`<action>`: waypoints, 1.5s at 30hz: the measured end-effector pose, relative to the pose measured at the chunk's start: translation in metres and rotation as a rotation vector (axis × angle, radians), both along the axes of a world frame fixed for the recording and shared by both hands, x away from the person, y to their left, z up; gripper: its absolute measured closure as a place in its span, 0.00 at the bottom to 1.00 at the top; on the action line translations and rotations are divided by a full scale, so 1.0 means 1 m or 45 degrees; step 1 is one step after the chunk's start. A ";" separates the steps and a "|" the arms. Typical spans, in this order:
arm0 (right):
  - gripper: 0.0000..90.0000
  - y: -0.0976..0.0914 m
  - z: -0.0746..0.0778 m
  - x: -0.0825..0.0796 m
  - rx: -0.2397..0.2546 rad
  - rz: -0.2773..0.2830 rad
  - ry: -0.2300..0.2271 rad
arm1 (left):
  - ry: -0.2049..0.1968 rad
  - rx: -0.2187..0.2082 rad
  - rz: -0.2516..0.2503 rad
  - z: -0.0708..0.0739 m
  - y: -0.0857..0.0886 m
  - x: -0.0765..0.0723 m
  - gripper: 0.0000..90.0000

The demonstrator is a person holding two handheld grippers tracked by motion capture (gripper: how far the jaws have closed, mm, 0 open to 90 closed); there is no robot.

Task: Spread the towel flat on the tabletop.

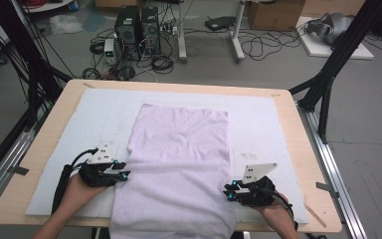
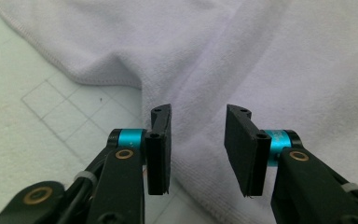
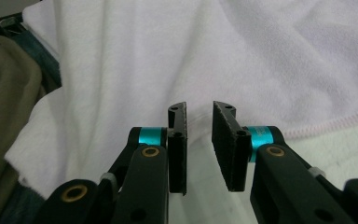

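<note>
**Flanking a white towel with both grippers**

Looking down from the high view, a white towel [image 1: 179, 169] lies lengthwise on a pale mat [image 1: 258, 117] that covers the wooden counter [image 1: 69, 99]; the towel's near end reaches the counter's front edge and spills over it. The left gripper [image 1: 122, 171] sits at the towel's left edge, and the right gripper [image 1: 229, 190] at its right edge, each held in a hand that enters from below.

From the left gripper view, the left gripper [image 2: 198, 149] has its jaws apart with a clear gap between them. The towel [image 2: 242, 60] lies beneath and beyond them, its hemmed edge running under the gap, and neither pad presses on the cloth. The gridded mat [image 2: 51, 107] shows at the left.

From the right gripper view, the right gripper [image 3: 199, 147] stands with a narrower gap, its jaws parted and holding nothing. The towel [image 3: 168, 56] lies rumpled behind them, its hem running off to the right.
</note>
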State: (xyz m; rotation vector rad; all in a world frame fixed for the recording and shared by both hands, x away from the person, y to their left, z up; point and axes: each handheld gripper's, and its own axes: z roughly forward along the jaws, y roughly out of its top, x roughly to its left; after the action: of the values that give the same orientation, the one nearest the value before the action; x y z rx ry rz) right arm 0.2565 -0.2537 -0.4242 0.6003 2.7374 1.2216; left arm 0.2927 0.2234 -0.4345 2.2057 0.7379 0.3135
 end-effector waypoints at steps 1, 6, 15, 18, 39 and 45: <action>0.82 0.002 -0.001 0.002 -0.002 0.009 0.007 | 0.007 0.000 0.001 -0.001 0.001 0.000 0.71; 0.86 0.012 -0.011 0.003 -0.068 0.023 0.030 | 0.014 0.018 -0.037 -0.005 -0.001 -0.001 0.81; 0.96 -0.001 -0.007 -0.013 -0.101 0.037 0.048 | 0.026 -0.021 -0.069 0.002 0.008 -0.007 0.84; 0.91 -0.003 0.004 -0.008 -0.043 0.001 0.006 | 0.024 -0.028 -0.025 0.004 0.014 -0.003 0.77; 0.76 0.034 -0.009 0.053 -0.075 -0.053 -0.027 | 0.049 0.008 0.008 -0.003 -0.010 0.034 0.94; 0.76 0.033 -0.012 0.053 -0.100 -0.052 -0.016 | -0.001 -0.016 0.120 0.007 0.019 0.023 0.93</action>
State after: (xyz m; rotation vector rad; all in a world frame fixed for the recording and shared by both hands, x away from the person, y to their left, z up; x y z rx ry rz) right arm 0.3091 -0.2207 -0.4364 0.6352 2.7339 1.0992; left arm 0.3161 0.2428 -0.4274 2.1626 0.8425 0.3562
